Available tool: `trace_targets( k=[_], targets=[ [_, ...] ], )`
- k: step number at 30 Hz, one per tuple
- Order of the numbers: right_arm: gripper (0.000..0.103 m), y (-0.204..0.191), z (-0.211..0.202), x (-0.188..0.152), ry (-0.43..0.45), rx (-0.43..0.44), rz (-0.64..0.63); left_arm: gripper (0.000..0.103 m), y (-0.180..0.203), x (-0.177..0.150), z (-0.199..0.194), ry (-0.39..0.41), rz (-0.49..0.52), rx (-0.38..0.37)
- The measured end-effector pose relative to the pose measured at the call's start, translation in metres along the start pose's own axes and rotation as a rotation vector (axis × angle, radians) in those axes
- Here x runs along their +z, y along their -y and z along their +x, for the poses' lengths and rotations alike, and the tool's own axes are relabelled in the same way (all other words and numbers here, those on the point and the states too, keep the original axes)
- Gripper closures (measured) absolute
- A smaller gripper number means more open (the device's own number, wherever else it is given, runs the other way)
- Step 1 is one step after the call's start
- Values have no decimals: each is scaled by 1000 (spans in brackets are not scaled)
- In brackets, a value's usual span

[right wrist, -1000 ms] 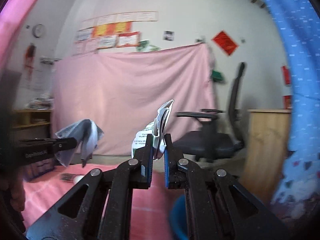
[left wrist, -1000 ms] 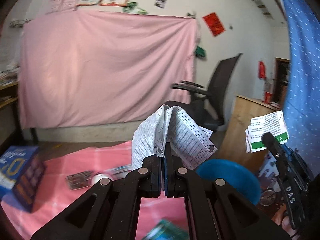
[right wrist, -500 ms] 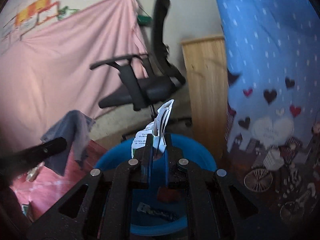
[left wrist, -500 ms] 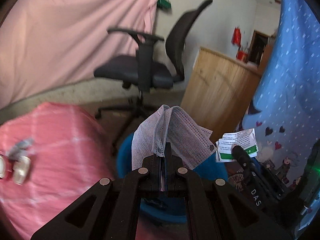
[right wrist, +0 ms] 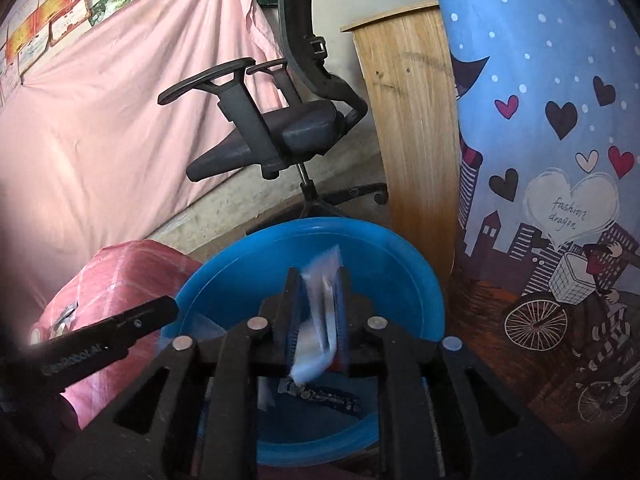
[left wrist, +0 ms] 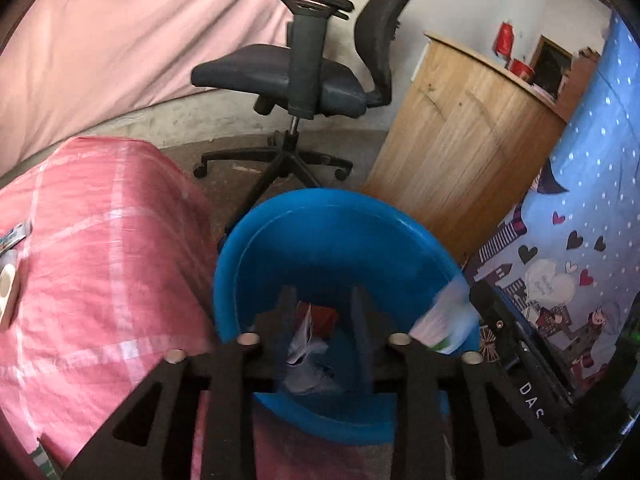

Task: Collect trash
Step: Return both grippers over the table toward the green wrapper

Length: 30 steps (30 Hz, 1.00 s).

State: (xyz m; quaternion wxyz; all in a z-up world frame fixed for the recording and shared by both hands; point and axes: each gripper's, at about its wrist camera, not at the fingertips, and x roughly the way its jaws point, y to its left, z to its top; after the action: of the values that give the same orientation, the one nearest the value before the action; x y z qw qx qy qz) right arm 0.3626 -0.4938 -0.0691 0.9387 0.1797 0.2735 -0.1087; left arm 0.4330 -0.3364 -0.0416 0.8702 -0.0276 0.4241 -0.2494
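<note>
A blue bin [left wrist: 280, 240] stands on the floor under both grippers; it also shows in the right wrist view [right wrist: 248, 264]. My left gripper [left wrist: 322, 300] is open above the bin, and the grey face mask [left wrist: 306, 356] lies loose inside it beside a red item [left wrist: 322, 316]. My right gripper [right wrist: 318, 280] is open over the bin with the white and green paper wrapper [right wrist: 318, 336] blurred between its fingers, slipping down. The same wrapper [left wrist: 446, 324] shows blurred at the bin's right rim in the left wrist view.
A table with a pink checked cloth [left wrist: 100, 260] is left of the bin, with small items [left wrist: 8, 276] on it. A black office chair [left wrist: 292, 76] and a wooden cabinet [left wrist: 460, 140] stand behind. A blue patterned curtain [right wrist: 552, 160] hangs on the right.
Both grippers moved down over the blue bin and opened. The face mask dropped into the bin, and the paper wrapper is coming free of the right fingers.
</note>
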Motion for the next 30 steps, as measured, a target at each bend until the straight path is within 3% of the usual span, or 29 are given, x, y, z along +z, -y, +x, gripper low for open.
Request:
trace_targets(
  k=[13, 21, 23, 30],
  targets=[
    [28, -16, -29, 9, 145, 77, -36, 62, -24, -2, -68, 182, -48, 79],
    [0, -57, -62, 8, 258, 195, -120, 37, -57, -17, -135, 358, -85, 167],
    [0, -68, -69, 6, 277, 223, -142, 23, -67, -23, -152, 407, -86, 201],
    [0, -114, -101, -11, 375, 354, -245, 3, -100, -60, -205, 581, -64, 322]
  ],
)
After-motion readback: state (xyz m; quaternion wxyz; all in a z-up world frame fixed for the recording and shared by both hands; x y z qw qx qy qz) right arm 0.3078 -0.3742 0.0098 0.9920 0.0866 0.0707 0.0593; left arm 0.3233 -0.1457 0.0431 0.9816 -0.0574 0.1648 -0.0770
